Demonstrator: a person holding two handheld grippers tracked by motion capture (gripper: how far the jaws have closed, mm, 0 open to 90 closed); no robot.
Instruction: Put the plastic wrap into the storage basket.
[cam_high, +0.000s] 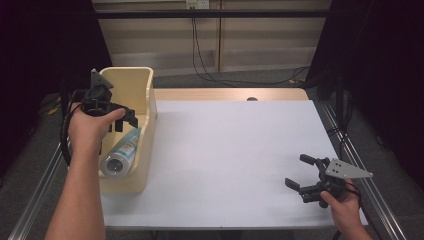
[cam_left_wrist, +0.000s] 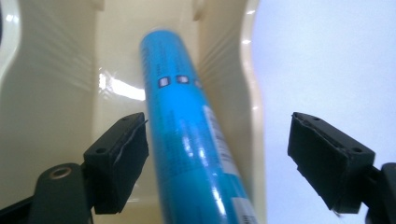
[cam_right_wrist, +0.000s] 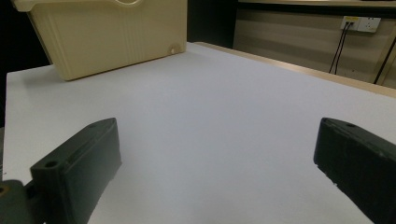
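Apparently reaching in, the left hand-held gripper (cam_high: 120, 120) hangs wide over the blue plastic bottle (cam_left_wrist: 187, 135) lying in the cream plastic bin (cam_high: 145, 100) at the counter's (cam_high: 230, 150) left edge, so centre both jaws before closing; the right hand-held gripper (cam_high: 302, 175) waits wide, empty.

Glossy cream plastic bin (cam_left_wrist: 56, 93), shiny blue bottle (cam_left_wrist: 187, 135), matt white tabletop (cam_right_wrist: 224, 116)

A cream bin (cam_high: 145, 100) sits at the white table's (cam_high: 235, 150) left edge, a blue bottle (cam_high: 121, 152) lying inside; cables (cam_high: 200, 55) hang down the far wall
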